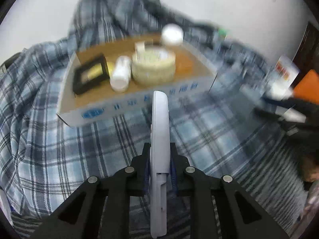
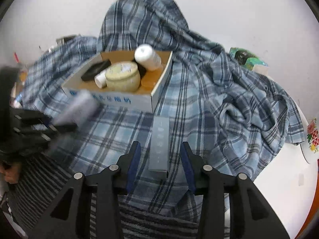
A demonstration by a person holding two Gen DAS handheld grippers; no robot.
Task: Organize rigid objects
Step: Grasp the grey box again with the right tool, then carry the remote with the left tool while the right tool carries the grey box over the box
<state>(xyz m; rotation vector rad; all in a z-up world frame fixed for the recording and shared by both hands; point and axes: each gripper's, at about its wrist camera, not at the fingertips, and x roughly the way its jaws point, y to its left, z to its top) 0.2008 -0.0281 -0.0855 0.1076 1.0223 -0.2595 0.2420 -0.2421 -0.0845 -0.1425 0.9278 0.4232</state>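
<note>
Grippers worked a plaid-covered table beside a half-filled box.

At lower centre of the left wrist view, the left gripper (image 1: 159, 167) was clamped on a remote (image 1: 159, 139), its long axis pointing up-frame at the box (image 1: 137, 103) just ahead. In the right wrist view, the right gripper (image 2: 160, 159) stood partly open around a grey carton (image 2: 159, 145), pads clear, its length likewise aimed up-frame at the box's near corner.
</note>
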